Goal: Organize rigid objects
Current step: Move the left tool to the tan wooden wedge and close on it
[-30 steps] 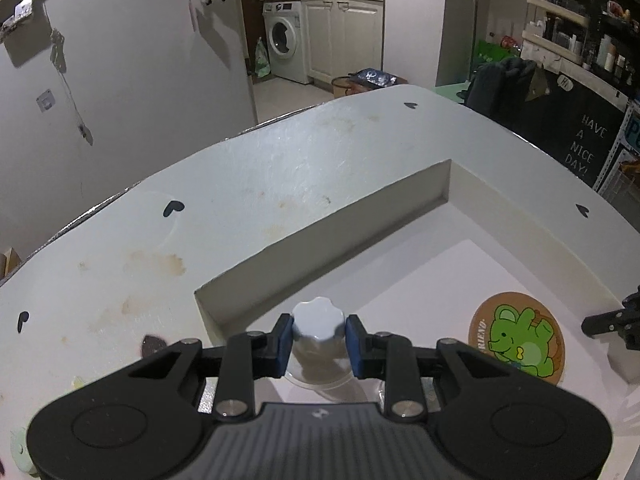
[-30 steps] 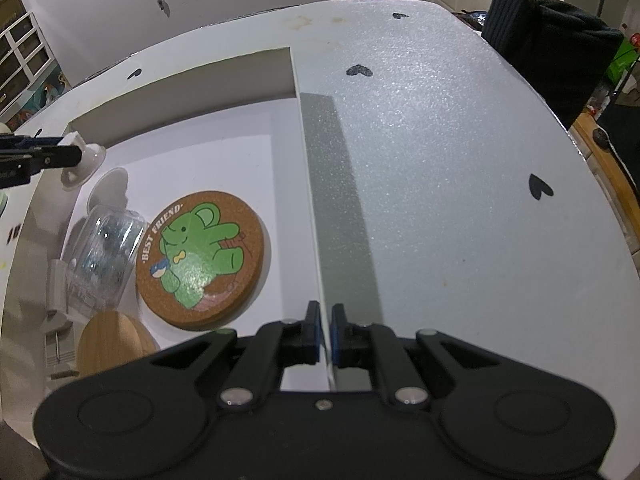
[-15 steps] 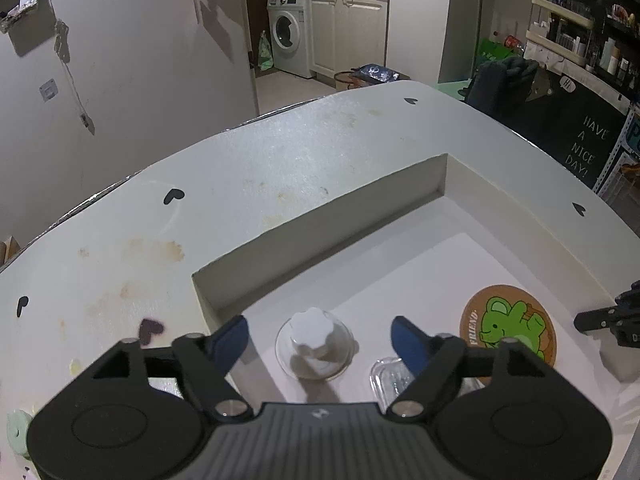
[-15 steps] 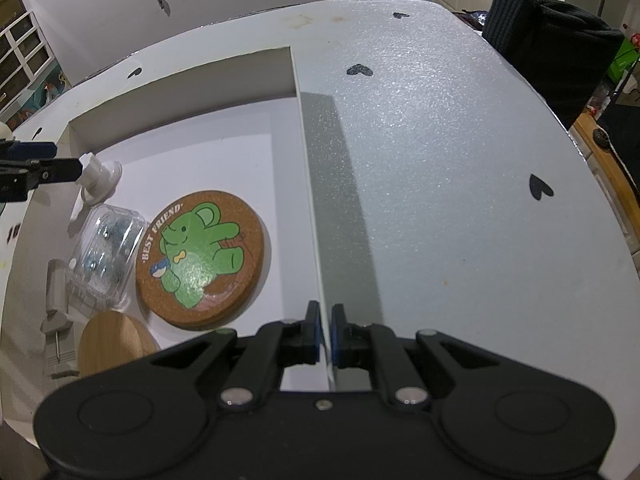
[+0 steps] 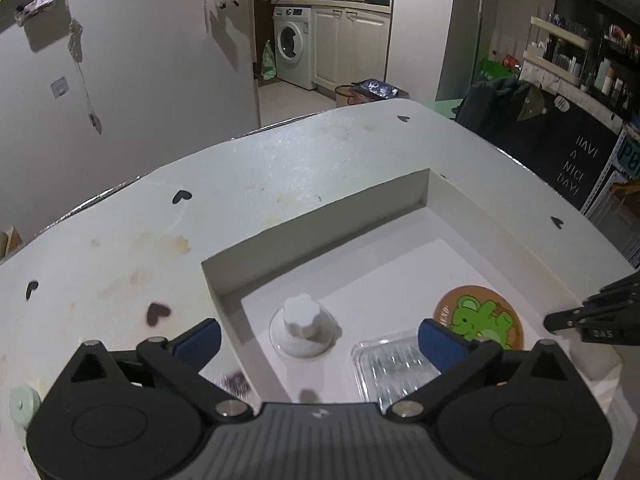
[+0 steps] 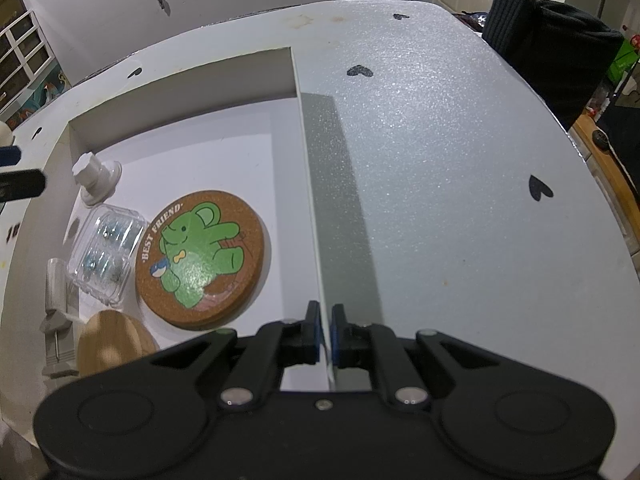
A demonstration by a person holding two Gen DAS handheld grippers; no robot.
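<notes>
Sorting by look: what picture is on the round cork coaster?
A green elephant on the round cork coaster, clearest in right wrist view.

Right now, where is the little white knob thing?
The white knob stands in the white box's far left corner in the right wrist view, beside the clear case.

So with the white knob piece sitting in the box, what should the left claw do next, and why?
Probably lift the left claw clear: its jaws are opening, and the white knob piece stands free in the box corner while the right claw pinches the wall.
</notes>
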